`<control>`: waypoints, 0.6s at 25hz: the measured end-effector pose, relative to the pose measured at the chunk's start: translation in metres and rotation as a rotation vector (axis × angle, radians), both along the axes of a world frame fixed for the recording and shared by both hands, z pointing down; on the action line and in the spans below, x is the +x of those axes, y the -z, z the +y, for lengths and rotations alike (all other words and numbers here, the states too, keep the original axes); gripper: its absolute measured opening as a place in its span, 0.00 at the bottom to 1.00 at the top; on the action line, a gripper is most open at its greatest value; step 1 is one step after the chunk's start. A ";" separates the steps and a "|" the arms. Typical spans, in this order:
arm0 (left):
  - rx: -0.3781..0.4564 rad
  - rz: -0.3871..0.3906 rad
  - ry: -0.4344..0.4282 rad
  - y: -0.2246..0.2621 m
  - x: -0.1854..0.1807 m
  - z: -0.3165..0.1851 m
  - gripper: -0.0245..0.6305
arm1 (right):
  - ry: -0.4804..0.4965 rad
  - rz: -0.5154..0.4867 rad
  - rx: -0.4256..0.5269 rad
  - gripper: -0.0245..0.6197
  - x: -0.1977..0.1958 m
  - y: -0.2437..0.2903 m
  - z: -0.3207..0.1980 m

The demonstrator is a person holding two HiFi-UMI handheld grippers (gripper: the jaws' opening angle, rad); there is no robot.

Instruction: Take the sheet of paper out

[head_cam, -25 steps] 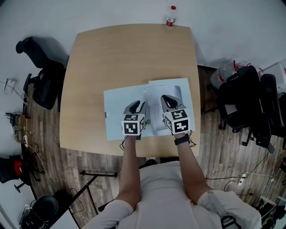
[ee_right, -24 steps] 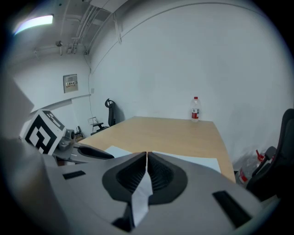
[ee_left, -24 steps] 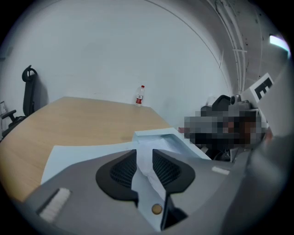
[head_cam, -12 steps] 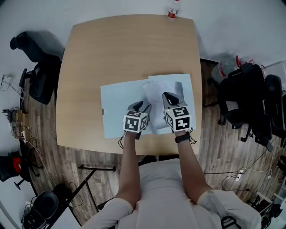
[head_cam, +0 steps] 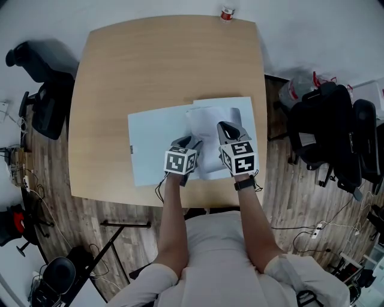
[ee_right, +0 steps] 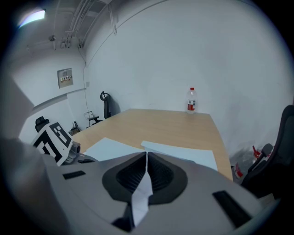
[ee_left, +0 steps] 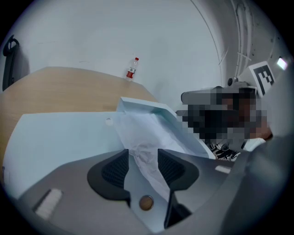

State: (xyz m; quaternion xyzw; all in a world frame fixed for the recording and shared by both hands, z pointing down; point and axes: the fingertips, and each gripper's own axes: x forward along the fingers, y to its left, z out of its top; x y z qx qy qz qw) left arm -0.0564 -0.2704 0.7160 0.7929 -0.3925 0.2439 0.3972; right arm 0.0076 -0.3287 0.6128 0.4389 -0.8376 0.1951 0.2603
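A pale blue folder (head_cam: 153,141) lies on the wooden table (head_cam: 150,66). A crumpled white sheet of paper (head_cam: 207,135) sticks out from under its lifted top cover (ee_left: 151,110). My left gripper (head_cam: 191,144) hangs low over the sheet's near end. Its jaws are opening, and the crumpled paper (ee_left: 146,153) lies loose between the pads. My right gripper (head_cam: 227,128) is shut on a thin pale edge (ee_right: 143,193). The left gripper view suggests this is the folder's raised cover. Both grippers (ee_left: 143,161) (ee_right: 146,166) point down at a slant.
A small bottle with a red label (head_cam: 227,13) stands at the table's far edge. Black office chairs (head_cam: 42,108) are left of the table, and bags and a chair (head_cam: 327,129) are to the right. The near table edge (head_cam: 150,201) runs just below the grippers.
The left gripper has sunk toward the table and its jaws have spread apart. The right gripper has stayed almost still, clamped shut.
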 end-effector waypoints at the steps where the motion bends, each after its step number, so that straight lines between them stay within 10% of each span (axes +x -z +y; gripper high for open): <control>1: -0.007 0.002 -0.001 -0.002 0.001 0.000 0.32 | -0.001 0.001 -0.002 0.06 0.000 -0.001 -0.001; 15: -0.079 0.044 0.039 -0.026 0.011 0.005 0.32 | 0.025 0.003 -0.019 0.06 -0.005 -0.010 0.001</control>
